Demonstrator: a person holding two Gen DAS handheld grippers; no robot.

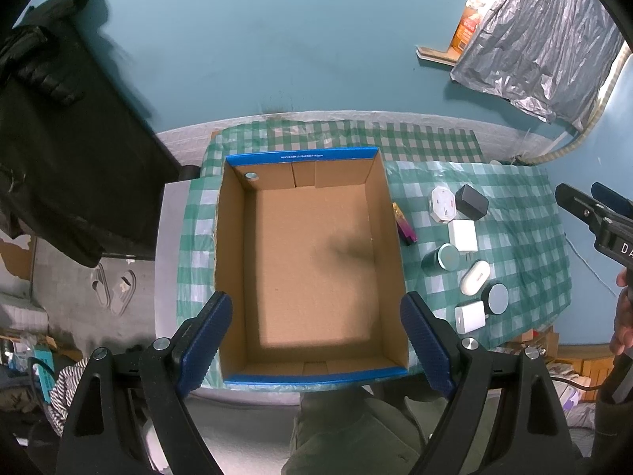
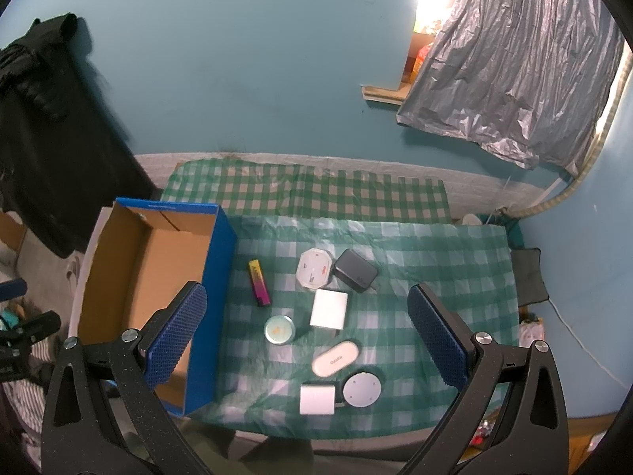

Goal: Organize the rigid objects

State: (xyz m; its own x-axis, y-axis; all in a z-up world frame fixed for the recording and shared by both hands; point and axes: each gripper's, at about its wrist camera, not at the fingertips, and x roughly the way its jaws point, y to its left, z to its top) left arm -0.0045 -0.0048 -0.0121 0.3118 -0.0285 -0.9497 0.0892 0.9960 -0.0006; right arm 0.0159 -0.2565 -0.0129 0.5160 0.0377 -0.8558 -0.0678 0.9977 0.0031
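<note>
Small things: eight hard things lie in a bunch on the table, to the right of the box and well in from the table's edges. None is in the box yet.
Names: a pink and yellow lighter (image 2: 259,283) nearest the box, a white eight-sided case (image 2: 312,268), a black charger (image 2: 355,270), a white square charger (image 2: 329,308), a green round tin (image 2: 279,329), a white oval case (image 2: 335,358), a small white block (image 2: 316,399) and a grey round puck (image 2: 362,389).
Box: the empty cardboard box (image 1: 312,261) with blue edges sits on the left part of the checked tablecloth (image 2: 443,269), its near end at the front edge.
Right gripper (image 2: 308,340): spread wide, holding nothing, up above the bunch.
Left gripper (image 1: 316,340): spread wide, holding nothing, up above the box.
Risk one: the things lie close, some touching, so a finger coming down may push a neighbour away.
Risk two: the round tin and puck may slip out of a pinch.
Risk three: the thin cloth may bunch up and drag things along.
Risk four: the light box may slide off the front edge if bumped.
</note>
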